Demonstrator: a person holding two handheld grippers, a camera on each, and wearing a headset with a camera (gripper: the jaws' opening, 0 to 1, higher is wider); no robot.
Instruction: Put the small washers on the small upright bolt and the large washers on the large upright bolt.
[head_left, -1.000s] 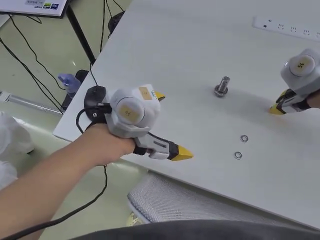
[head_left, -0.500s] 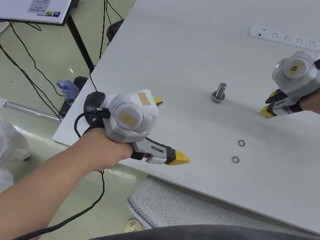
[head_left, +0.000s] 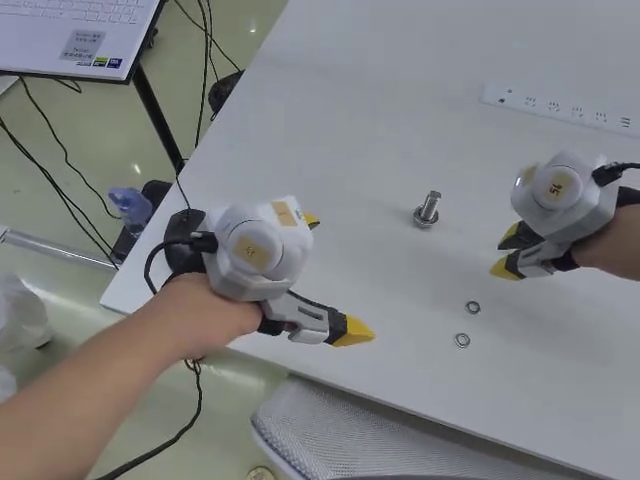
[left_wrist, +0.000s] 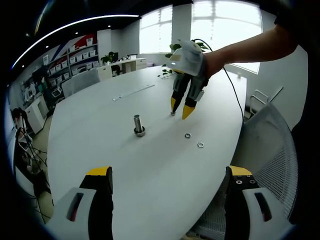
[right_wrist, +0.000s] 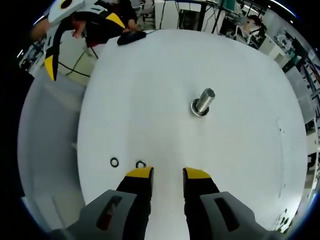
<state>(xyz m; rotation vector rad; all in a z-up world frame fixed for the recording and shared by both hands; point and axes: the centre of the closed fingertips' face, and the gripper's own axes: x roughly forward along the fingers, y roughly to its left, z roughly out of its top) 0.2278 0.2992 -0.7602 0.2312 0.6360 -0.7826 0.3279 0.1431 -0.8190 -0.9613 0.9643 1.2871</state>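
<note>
A short silver upright steel bolt (head_left: 427, 210) is recorded mid-way across the white tabletop (head_left: 350, 120). Two small silver ring washers (head_left: 472, 307) are noted lying flat between it and the near edge. The left gripper (head_left: 333, 275) is spread wide at that edge. The right gripper (head_left: 505, 252) is narrowly parted and empty beside the washers.

On the right gripper (head_left: 505, 252), the round white cap (head_left: 553, 187) carried two dark characters, tilted. They read like 15, though not cleanly. The left gripper (head_left: 335, 275) had a similar dark mark on its own top disc (head_left: 250, 252), too faint to make out. Beside it sat a tan label (head_left: 287, 213) with print too small to read. Up in the corner, the laptop (head_left: 60, 25) wore two stickers (head_left: 85, 45), and their lettering was illegible.
</note>
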